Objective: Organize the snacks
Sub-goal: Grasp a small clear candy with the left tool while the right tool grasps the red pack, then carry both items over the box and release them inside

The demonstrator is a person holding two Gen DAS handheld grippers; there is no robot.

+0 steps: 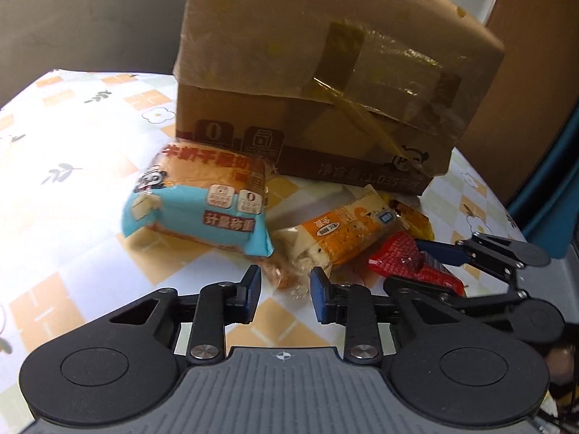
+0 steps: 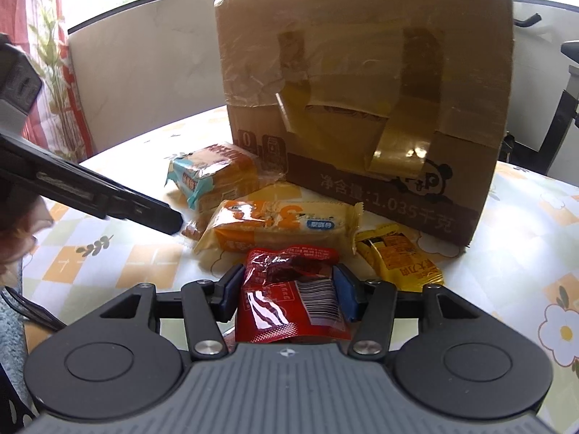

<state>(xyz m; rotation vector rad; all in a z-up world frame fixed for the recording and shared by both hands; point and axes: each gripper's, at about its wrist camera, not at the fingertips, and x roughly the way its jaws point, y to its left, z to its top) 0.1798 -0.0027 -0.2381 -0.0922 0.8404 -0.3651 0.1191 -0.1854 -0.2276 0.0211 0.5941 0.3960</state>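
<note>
**Red packet pinched, crumbly snack next in line**

Pads of the right gripper [image 2: 287, 289] press on both sides of a red snack packet [image 2: 289, 300], which crumples between them; the packet is taken across its width, probably because that is its narrowest stiff span. It sits at the near edge of the table [image 2: 108, 253], in front of the other snacks.

The left gripper [image 1: 284, 291] stands partly open with nothing pressed between its pads. A small clear-wrapped brown snack [image 1: 280, 276] lies just beyond the gap, half tucked under its neighbours, so the jaws seem lined up to take it.

Further out lie an orange-and-cream bar packet [image 2: 278, 226], a blue-and-orange bread packet [image 1: 197, 206] and a yellow packet [image 2: 401, 260], all crowded against the foot of a taped cardboard box [image 2: 362, 72]. The box stands toward the far edge of the table and, I judge, is where the snacks are meant to go, though no opening shows.

Count: two grippers, one box, five snack packets, one of each kind.
</note>
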